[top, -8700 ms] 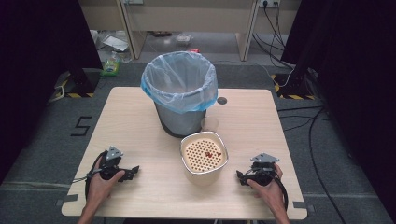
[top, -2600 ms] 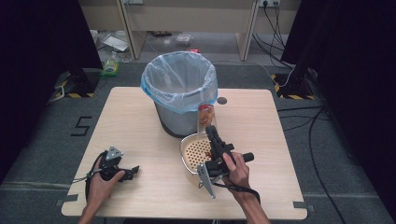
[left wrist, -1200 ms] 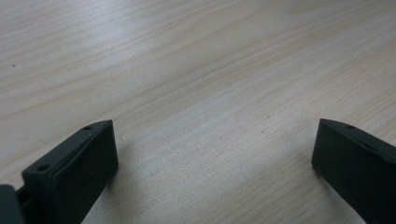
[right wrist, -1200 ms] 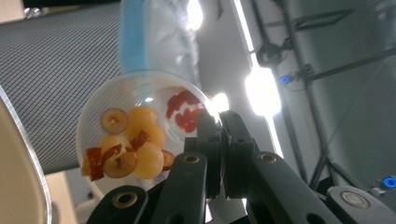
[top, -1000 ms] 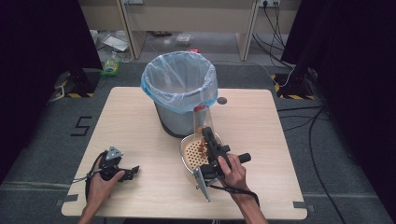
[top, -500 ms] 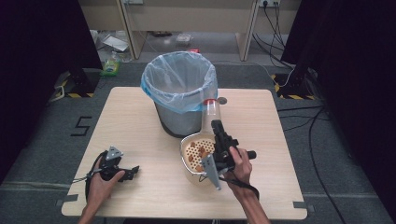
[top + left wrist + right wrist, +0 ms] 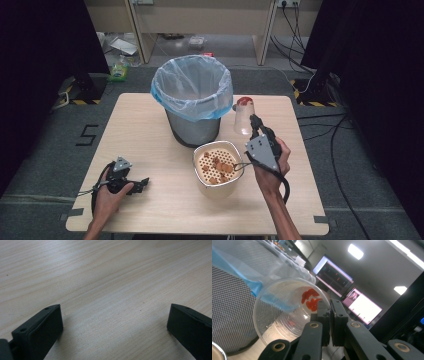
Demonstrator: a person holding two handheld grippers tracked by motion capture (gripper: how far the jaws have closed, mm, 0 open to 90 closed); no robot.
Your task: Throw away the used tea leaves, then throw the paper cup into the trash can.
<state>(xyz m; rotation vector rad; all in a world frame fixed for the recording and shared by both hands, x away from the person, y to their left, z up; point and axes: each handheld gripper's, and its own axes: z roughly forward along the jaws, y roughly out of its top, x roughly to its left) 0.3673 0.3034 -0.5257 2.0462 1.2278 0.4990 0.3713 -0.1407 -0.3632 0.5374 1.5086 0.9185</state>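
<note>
Grey floor marked "5" (image 7: 88, 135), right tool (image 7: 255, 125) clamped on plastic cup (image 7: 243, 116), left tool (image 7: 141, 183) apart.

The table (image 7: 150, 135) is light wood with a fine grain, and the bin (image 7: 192, 127) is grey mesh with a pale blue see-through bag (image 7: 192, 90) over its rim. The cup (image 7: 243, 117) is clear plastic with a red patch at its top end, and the bowl (image 7: 216, 186) is cream, with a strainer (image 7: 216, 164) inside that has a pattern of small round holes and some orange-brown pieces (image 7: 218, 166) on it. Both grippers, the left (image 7: 142, 182) and the right (image 7: 255, 125), are black with a grey plate on top, and the floor (image 7: 45, 150) is dark grey with yellow-black striped tape (image 7: 75, 101) and a white mark like a five.
</note>
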